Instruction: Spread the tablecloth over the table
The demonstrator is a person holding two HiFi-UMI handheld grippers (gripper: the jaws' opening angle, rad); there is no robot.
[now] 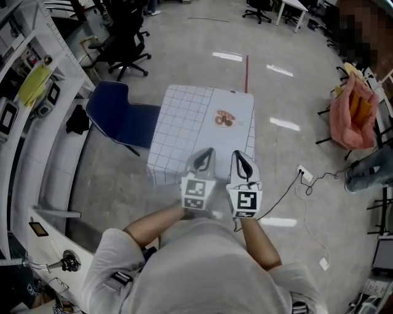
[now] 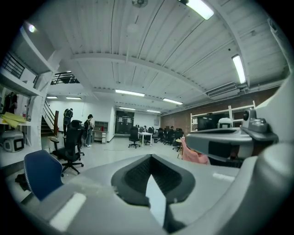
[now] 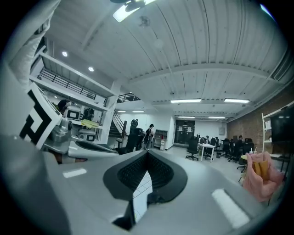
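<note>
Left gripper [image 1: 206, 154] and right gripper [image 1: 239, 157] are sitting side by side at the near edge of the gridded tablecloth [image 1: 196, 116]. Each gripper's jaws are closed on cloth. The cloth is lying spread flat ahead, with its near-left corner draping down. A blue chair [image 1: 116, 113] is crowding the left side. A cable [image 1: 288, 187] is trailing across the floor to the right. The far edge is facing open floor, and a black office chair [image 1: 126, 46] is standing beyond.

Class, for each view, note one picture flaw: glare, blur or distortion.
Head view: ceiling-light glare on the floor; the tablecloth blurred along its near edge. Left gripper view: fingers soft, corners dark and rounded. Right gripper view: overexposed ceiling light, ceiling lines bent.
</note>
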